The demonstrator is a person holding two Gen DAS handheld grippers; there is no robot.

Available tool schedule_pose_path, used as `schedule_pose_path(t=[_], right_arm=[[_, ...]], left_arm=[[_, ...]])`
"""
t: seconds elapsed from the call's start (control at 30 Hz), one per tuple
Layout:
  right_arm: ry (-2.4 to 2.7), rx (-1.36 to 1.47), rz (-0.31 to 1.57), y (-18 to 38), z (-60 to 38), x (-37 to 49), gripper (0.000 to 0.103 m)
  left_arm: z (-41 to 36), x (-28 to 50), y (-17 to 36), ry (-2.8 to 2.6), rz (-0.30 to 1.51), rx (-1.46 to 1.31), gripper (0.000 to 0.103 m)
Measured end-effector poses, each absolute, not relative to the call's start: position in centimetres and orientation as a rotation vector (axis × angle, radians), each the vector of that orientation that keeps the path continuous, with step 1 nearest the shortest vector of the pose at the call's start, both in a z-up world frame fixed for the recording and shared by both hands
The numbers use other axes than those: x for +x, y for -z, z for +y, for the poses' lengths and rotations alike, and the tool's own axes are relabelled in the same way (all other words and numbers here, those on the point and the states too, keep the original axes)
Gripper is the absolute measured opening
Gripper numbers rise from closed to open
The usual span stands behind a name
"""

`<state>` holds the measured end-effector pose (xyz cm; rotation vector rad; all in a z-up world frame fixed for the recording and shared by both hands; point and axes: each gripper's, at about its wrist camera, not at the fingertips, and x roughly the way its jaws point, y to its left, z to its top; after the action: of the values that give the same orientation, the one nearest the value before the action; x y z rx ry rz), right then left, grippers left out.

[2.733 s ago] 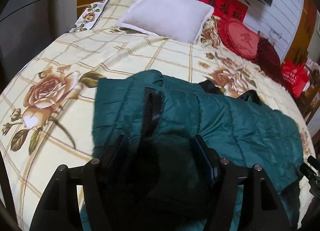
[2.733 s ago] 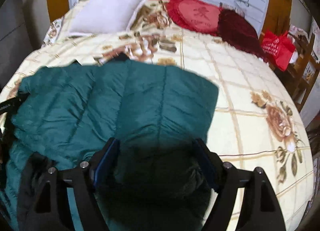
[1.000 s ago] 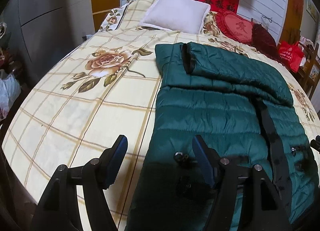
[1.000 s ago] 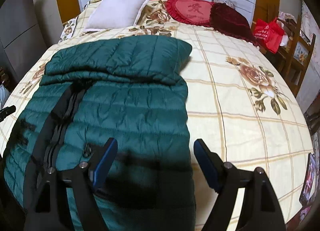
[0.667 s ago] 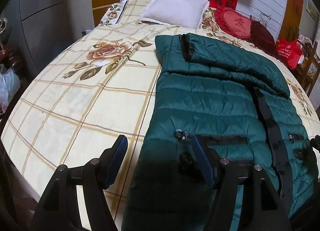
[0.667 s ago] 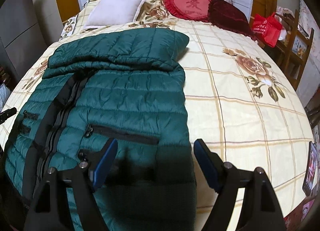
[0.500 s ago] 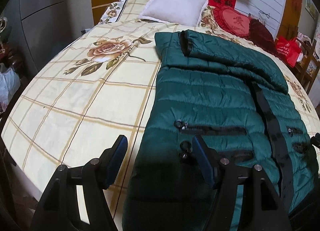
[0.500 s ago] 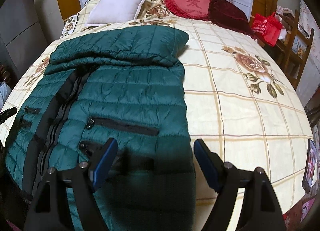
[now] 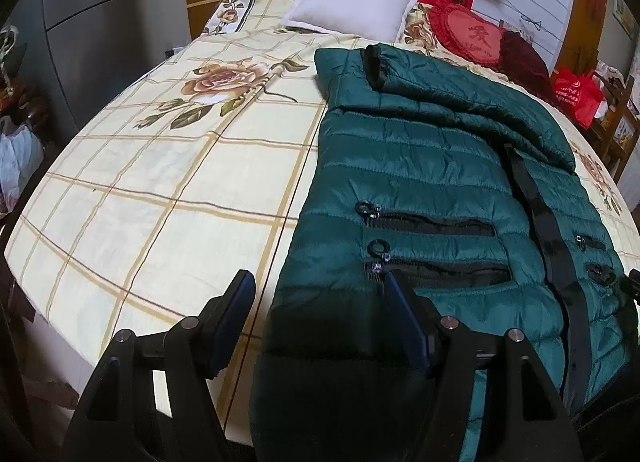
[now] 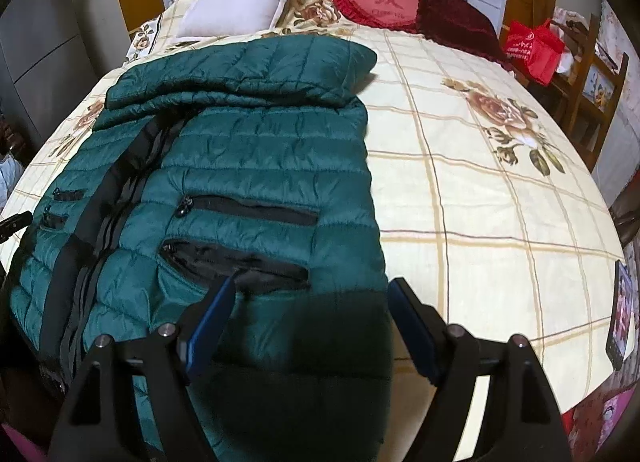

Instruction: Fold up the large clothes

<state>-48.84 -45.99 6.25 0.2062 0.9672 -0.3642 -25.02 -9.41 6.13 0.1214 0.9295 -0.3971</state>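
A dark green puffer jacket [image 9: 432, 181] lies front up on the flowered bedspread [image 9: 160, 189], its sleeves folded across the chest and its black zip [image 9: 548, 229] running down the middle. Its hem hangs over the bed's near edge in shadow. My left gripper [image 9: 318, 292] hovers open over the jacket's lower left side, with the side edge between the fingers and no pad pressing on it. In the right wrist view my right gripper [image 10: 312, 292] is open above the jacket's [image 10: 248, 165] lower right side, just below the pocket zips [image 10: 240, 262].
A white pillow [image 9: 352, 9], a red heart cushion [image 9: 472, 37] and a dark red cushion [image 10: 456, 21] lie at the head of the bed. A red bag [image 10: 532, 49] and wooden chair [image 10: 600, 77] stand right; a tablet [image 10: 620, 314] lies at the bed's right edge.
Both grippers have drawn back from the folded sleeves to the near end of the bed. Over the last second the pockets and hem slid up in both views. Both stayed open.
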Motion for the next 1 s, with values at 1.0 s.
schedule_pose_path(t=[1.0], right_arm=[[0.365,0.23,1.031,-5.5,-46.2,-51.8,0.081]], left_arm=[[-6.9,-27.1,-5.3,0.392,0.987,0.103,0.072]])
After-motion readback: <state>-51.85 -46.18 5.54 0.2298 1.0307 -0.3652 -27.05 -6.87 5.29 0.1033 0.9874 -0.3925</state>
